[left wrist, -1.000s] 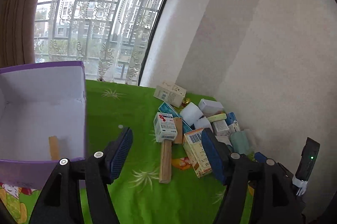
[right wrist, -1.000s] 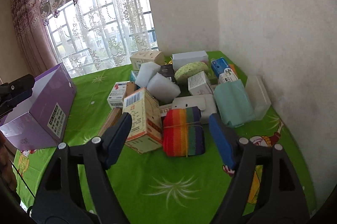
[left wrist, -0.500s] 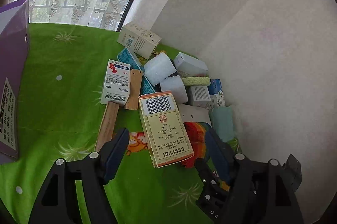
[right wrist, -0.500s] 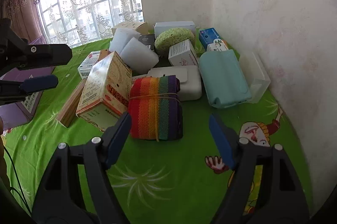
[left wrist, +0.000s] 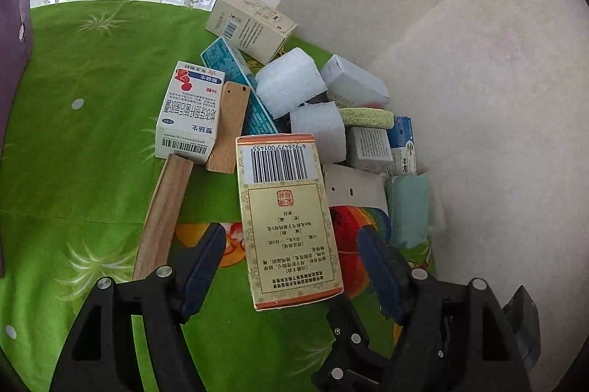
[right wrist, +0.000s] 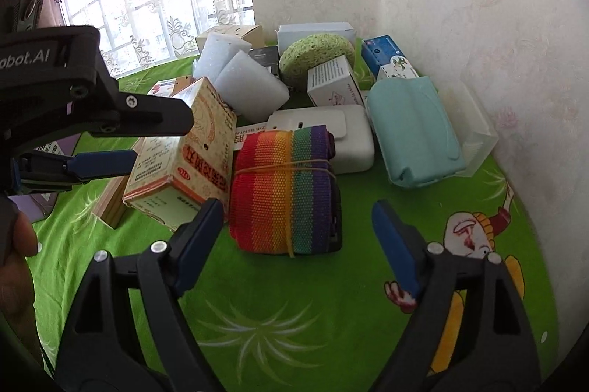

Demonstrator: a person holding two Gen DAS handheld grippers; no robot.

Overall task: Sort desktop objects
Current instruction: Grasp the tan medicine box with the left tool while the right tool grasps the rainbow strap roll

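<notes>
Cardboard box (left wrist: 287,222), probably light and crushable (take its long sides), sits between left gripper's (left wrist: 292,268) spread, empty jaws, near the table's (left wrist: 84,171) wall edge; right gripper (right wrist: 298,244), just widened, released too.

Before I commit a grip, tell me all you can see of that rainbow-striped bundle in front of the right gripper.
The rainbow strap bundle looks like woven webbing, striped red through purple, folded into a block and bound by a thin yellowish rubber band. Something black shows at its right edge. It lies flat on the green tablecloth, against the yellow medicine box on its left and the white case behind. No gripper touches it.
</notes>
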